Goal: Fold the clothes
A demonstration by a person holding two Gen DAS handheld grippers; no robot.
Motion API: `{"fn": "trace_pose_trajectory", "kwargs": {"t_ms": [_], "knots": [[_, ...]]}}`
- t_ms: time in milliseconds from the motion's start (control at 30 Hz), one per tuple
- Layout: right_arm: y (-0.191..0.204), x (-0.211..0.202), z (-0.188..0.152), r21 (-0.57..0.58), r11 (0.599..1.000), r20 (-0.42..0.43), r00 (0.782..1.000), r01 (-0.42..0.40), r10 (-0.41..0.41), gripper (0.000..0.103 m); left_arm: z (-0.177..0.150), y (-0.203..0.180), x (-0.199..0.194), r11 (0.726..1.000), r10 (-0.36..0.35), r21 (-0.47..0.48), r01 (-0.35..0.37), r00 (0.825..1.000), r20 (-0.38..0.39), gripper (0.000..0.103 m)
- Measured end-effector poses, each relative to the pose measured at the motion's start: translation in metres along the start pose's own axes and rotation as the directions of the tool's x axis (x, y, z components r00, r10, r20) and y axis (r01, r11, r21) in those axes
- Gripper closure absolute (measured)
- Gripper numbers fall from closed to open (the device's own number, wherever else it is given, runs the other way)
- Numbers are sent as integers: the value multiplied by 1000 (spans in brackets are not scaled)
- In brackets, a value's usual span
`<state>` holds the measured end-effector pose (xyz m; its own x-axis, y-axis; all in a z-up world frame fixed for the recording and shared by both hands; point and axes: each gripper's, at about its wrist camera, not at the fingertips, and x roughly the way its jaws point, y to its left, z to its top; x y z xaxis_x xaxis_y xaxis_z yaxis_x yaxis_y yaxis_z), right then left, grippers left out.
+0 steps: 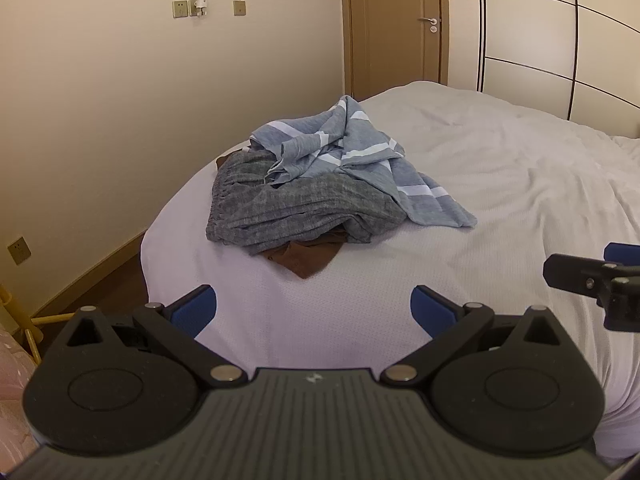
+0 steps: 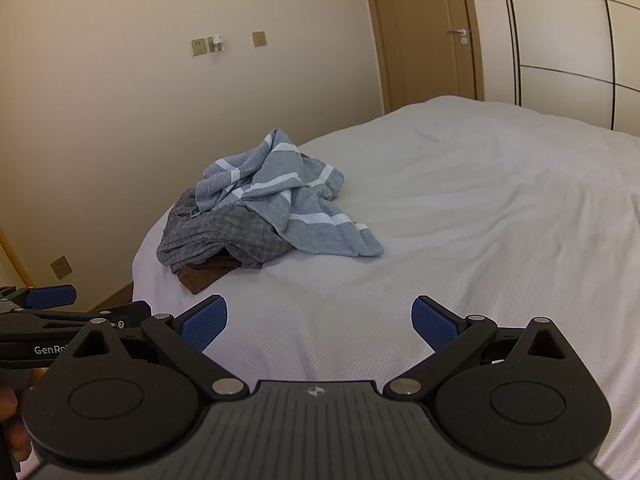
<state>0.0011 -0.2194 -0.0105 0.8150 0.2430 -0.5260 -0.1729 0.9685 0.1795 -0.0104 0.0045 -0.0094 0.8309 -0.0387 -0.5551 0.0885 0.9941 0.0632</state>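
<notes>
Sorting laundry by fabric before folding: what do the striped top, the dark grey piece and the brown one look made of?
Striped top: thin, soft heathered knit, probably cotton jersey; it crumples limply. Dark grey piece: crinkled, mottled light weave, gathered along one edge, maybe a cotton-linen blend. Brown one: smooth, matte cloth; mostly hidden, so unclear.

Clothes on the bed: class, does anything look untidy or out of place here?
Yes. The blue striped top lies crumpled over a grey garment, with a brown one poking out underneath, heaped near the bed corner, none folded.
</notes>
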Motion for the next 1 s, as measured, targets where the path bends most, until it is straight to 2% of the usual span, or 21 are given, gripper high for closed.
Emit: {"fn": "trace_pose_trajectory", "kwargs": {"t_ms": [600, 767, 933, 1000], "knots": [[-2, 12, -2, -4, 1000, -24, 1000, 3, -3, 2, 7, 13, 21, 1000, -8, 14, 8, 1000, 12, 1], [-5, 23, 3, -18, 1000, -29, 1000, 7, -8, 2, 26, 18, 45, 994, -17, 104, 12, 999, 46, 1], [-3, 43, 15, -104, 994, 1, 1000, -16, 16, 2, 58, 19, 84, 958, -85, 283, 48, 989, 120, 2], [0, 57, 22, -164, 986, 12, 1000, -23, 25, 5, 72, 22, 105, 949, -113, 307, 72, 986, 119, 8]]}}
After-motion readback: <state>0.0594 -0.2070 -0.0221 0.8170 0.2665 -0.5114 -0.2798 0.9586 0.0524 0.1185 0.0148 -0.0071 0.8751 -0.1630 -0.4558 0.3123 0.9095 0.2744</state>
